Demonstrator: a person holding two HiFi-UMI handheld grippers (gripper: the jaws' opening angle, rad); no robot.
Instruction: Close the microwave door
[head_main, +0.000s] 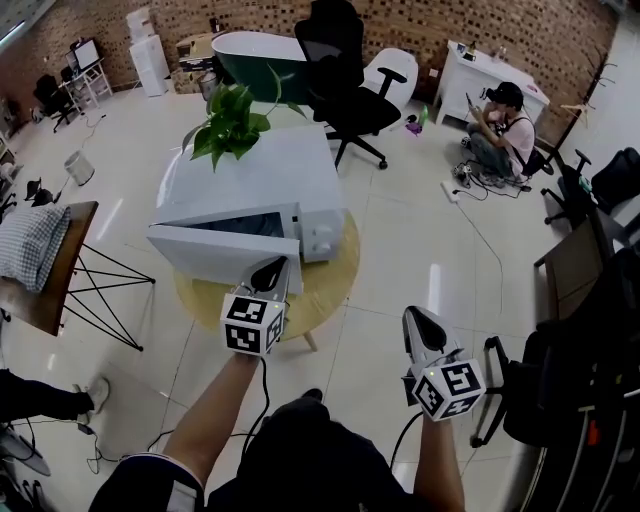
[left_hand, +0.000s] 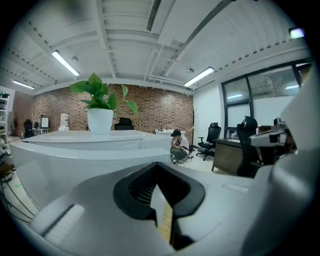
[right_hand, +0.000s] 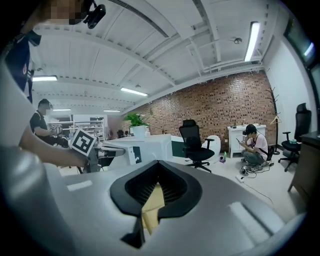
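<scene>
Microwave (head_main: 250, 175): white, on the round wooden bench (head_main: 335, 275), centre of the head view. Control panel at its right end, facing near.
Door (head_main: 200, 255): open, hinged at the left and swung out toward the near left. Its free end points near and right, over the bench edge.
Plant (head_main: 232, 125): potted, standing on top of the microwave at the far left corner.

Left claw (head_main: 268, 275): closed, pads together, nothing between them. The tip sits at the free end of the door, on its outer face. Contact looks likely, but I cannot confirm it. The left gripper view shows the white door surface filling the space just ahead of the tip.

Right claw (head_main: 420, 325): closed and empty. It is held to the near right, over the floor and well apart from the bench and the microwave. Its view looks across the room, with the microwave off to the left.

Surroundings: black office chair (head_main: 340, 80) on the far side of the bench. A person (head_main: 500, 130) sits on the floor at far right.
</scene>
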